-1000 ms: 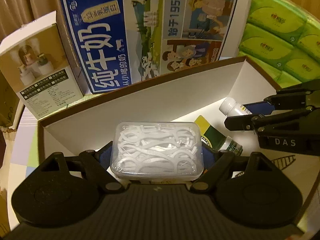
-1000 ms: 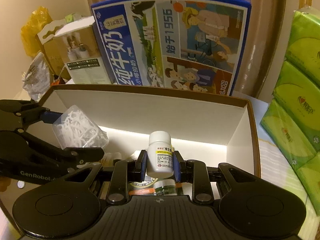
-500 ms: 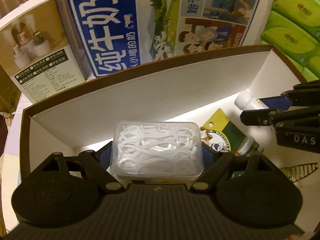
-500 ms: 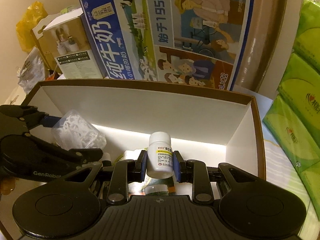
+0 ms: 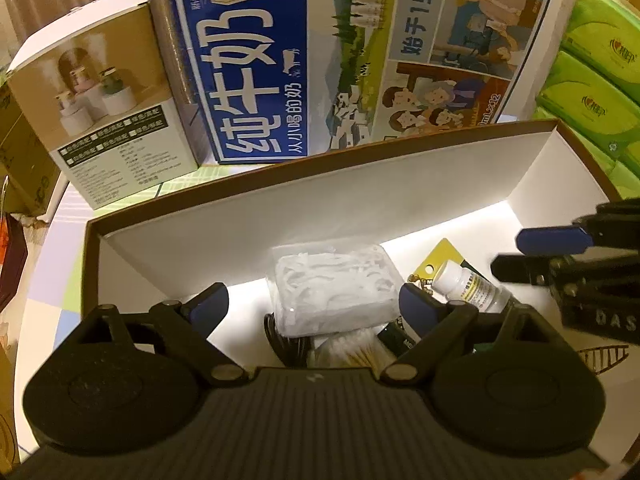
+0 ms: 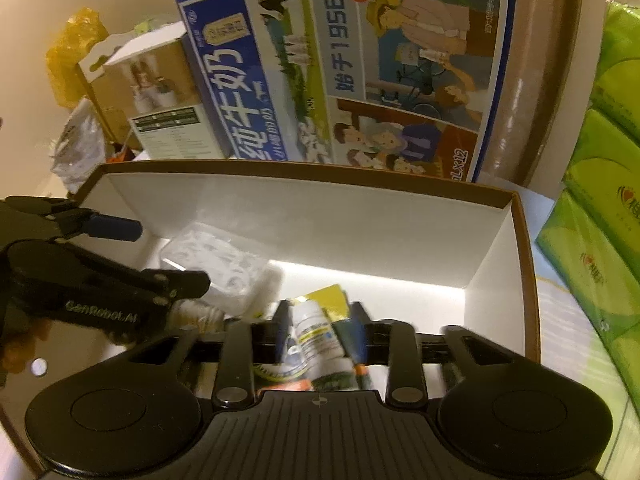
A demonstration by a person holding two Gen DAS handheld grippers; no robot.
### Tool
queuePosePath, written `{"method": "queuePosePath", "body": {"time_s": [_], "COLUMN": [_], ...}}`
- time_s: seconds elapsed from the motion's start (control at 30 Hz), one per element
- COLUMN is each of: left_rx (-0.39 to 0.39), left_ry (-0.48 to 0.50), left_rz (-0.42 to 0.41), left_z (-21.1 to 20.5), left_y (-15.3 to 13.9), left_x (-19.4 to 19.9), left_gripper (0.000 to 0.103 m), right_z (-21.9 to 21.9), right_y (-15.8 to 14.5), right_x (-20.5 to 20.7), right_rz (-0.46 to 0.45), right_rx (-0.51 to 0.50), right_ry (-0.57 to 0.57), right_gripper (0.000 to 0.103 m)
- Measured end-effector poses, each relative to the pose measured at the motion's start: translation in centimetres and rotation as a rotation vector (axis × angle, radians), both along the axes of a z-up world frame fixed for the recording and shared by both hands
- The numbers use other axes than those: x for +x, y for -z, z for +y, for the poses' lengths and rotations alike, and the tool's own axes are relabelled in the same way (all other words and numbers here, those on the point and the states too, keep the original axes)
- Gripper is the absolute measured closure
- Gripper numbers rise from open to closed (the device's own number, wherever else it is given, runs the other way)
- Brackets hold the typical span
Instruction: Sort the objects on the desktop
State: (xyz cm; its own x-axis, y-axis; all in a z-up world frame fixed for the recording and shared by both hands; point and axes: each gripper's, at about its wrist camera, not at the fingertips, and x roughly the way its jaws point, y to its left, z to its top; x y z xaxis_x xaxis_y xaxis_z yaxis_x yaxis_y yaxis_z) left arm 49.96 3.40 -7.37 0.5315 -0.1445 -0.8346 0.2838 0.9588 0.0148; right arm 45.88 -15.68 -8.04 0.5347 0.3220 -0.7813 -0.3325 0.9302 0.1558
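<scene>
A clear box of white floss picks lies inside the brown-rimmed white box, on top of other items. My left gripper is open above it, fingers apart on either side. A small white pill bottle lies tilted in the box beside a yellow and green packet. In the right wrist view my right gripper is open, the pill bottle lies loose between its blurred fingers, and the floss box sits at the left. The box's far wall is white.
A blue milk carton stands behind the box, a small carton to its left. Green tissue packs are stacked on the right. Cotton swabs and a black cable lie in the box.
Both grippers opened. The floss box dropped from my left gripper into the box. The pill bottle fell out of my right gripper and now lies tilted on the packet.
</scene>
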Motion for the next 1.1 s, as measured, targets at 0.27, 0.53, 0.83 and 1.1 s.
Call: {"method": "queuePosePath", "body": {"time_s": [0.27, 0.53, 0.83, 1.1], "left_rx": [-0.046, -0.014, 0.011, -0.035], "left_ry": [-0.047, -0.021, -0.085, -0.136], "left_rz": [-0.031, -0.191, -0.333, -0.345], "left_z": [1.2, 1.2, 1.6, 2.6], "left_y": [-2.7, -6.3, -9.9, -12.6], "left_x": [-2.4, -8.5, -16.5, -23.0], "left_gripper": [0.012, 0.005, 0.001, 0.001], "right_z": [-0.4, -0.8, -1.2, -1.5], "right_y": [-2.2, -3.9, -6.1, -8.6], "right_x": [-5.1, -11.3, -17.5, -22.3], "right_rz": [-0.089, -0.153, -0.220, -0.239], "right_rx": [0.007, 0.019, 0.016, 0.122], "right_ry": [0.004, 0.072, 0.148, 0.183], "right_gripper": [0.002, 0.002, 0.002, 0.002]}}
